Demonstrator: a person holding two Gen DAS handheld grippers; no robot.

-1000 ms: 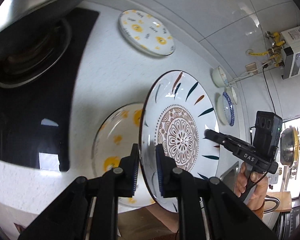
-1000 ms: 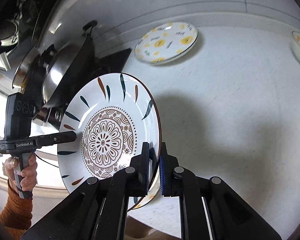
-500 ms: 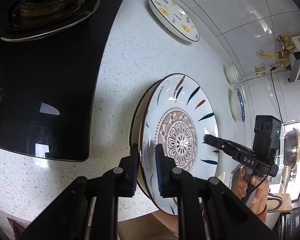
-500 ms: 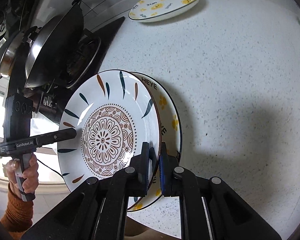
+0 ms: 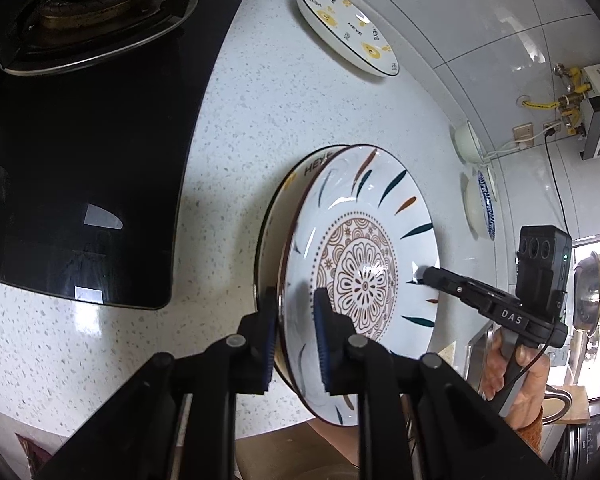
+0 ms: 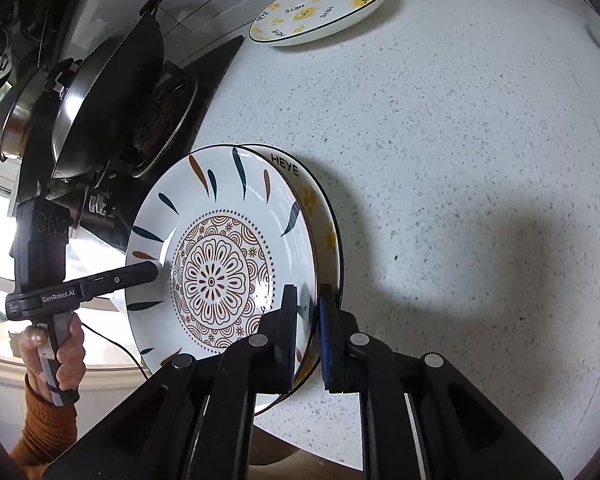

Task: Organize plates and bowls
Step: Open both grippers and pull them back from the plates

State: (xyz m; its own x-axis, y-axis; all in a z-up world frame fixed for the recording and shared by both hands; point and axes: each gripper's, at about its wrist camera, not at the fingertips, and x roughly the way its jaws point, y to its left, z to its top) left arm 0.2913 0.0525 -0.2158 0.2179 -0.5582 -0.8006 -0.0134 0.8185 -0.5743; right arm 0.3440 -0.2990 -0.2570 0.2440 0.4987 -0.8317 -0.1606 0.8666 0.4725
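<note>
A white plate with a brown flower pattern (image 5: 360, 276) (image 6: 216, 264) lies on top of a yellow-print "HEYE" plate (image 5: 296, 176) (image 6: 320, 208) on the speckled counter. My left gripper (image 5: 294, 332) has its fingers slightly parted around the patterned plate's rim on one side. My right gripper (image 6: 306, 336) stands the same way around the opposite rim, with a small gap at the pads. Each gripper shows in the other's view, its tip at the plate's edge. A second HEYE plate (image 5: 346, 28) (image 6: 320, 8) lies near the tiled wall.
A black gas hob (image 5: 80, 120) lies beside the stack, with a wok (image 6: 108, 96) on its burner. Bowls (image 5: 478, 204) stand at the counter's far end by the wall. The counter's front edge is close under the grippers.
Both grippers lowered the patterned plate onto the HEYE plate. The fingers of both have opened slightly since half a second ago.
</note>
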